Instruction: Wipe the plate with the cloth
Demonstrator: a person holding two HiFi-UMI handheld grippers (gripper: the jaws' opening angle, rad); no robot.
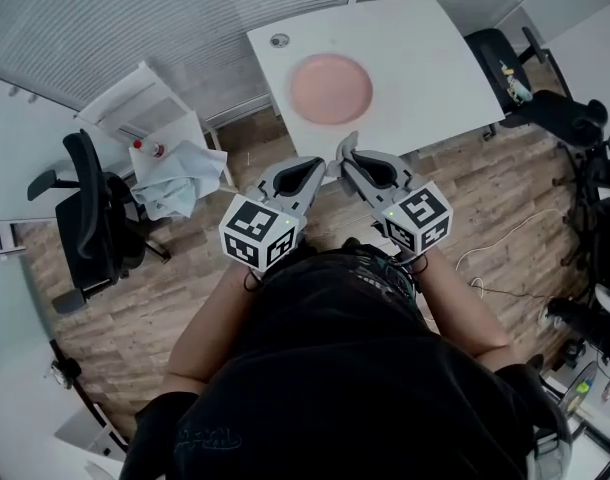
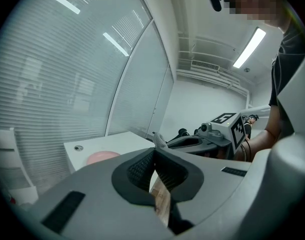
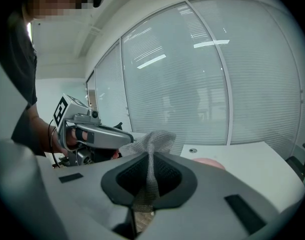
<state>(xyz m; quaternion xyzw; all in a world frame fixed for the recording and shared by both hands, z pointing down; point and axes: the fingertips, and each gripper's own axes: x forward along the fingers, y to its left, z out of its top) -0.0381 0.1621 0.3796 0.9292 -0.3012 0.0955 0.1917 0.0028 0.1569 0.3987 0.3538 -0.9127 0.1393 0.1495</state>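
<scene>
A round pink plate (image 1: 330, 88) lies on the white table (image 1: 425, 38) ahead of me, with nothing on it. Both grippers hang side by side over the wooden floor, short of the table's near edge. My right gripper (image 1: 347, 153) is shut on a grey mesh cloth (image 3: 153, 143), whose bunched end sticks out past the jaws. The left gripper (image 1: 318, 165) is shut with nothing in it. From the left gripper view, the plate (image 2: 102, 157) shows low on the table and the right gripper (image 2: 212, 136) is alongside. The right gripper view has the plate (image 3: 210, 163) just beyond the jaws.
A black office chair (image 1: 95, 218) stands at the left. Beside it a small white cart (image 1: 145, 108) carries a light blue cloth (image 1: 180, 180) and a bottle (image 1: 155, 150). Another black chair (image 1: 500, 58) and floor cables (image 1: 505, 238) are on the right. The table has a cable grommet (image 1: 279, 40).
</scene>
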